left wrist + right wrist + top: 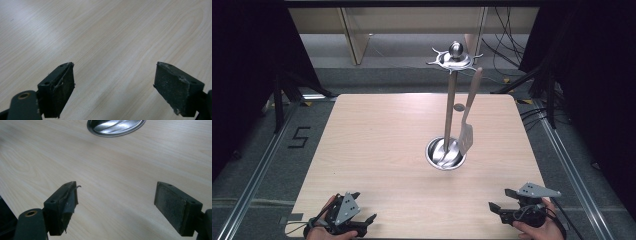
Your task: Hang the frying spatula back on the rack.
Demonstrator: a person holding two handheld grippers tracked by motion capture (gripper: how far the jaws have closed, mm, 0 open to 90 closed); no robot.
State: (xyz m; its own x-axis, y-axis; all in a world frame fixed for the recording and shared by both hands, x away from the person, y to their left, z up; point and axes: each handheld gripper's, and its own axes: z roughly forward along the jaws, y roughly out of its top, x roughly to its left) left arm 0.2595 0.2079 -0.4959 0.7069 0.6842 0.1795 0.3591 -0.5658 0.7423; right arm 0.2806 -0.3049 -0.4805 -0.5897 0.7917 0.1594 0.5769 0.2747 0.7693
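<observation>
1. Both tongs rest at the near edge of the table [377,130], jaws spread wide and holding nothing: the left gripper [371,219] sits at the near left corner, the right gripper [498,199] at the near right. Each own view confirms it, with the left gripper [113,87] and the right gripper [115,207] showing bare wood between their pads.

2. Ahead of both, roughly midway between them and well apart from either, stands the utensil rack [451,107]. It is the nearest thing to the tongs, so it is likely what the work concerns. Its round steel base [444,155] sits flat on the wood, and the rim of that base [116,127] appears just ahead of the right gripper's jaws, which suggests that hand is already aimed at it.

3. A slotted spatula [467,132] hangs from the rack's top ring [454,59] on the right gripper's side, handle up and blade down by the base. Hanging keeps it upright and its handle free to be pinched from the side.

4. A ball knob [455,48] caps the post.

5. Beyond the table lie a grey floor, trailing cables [507,47] far off to the right, and a "5" mark [298,137] off to the left.
</observation>
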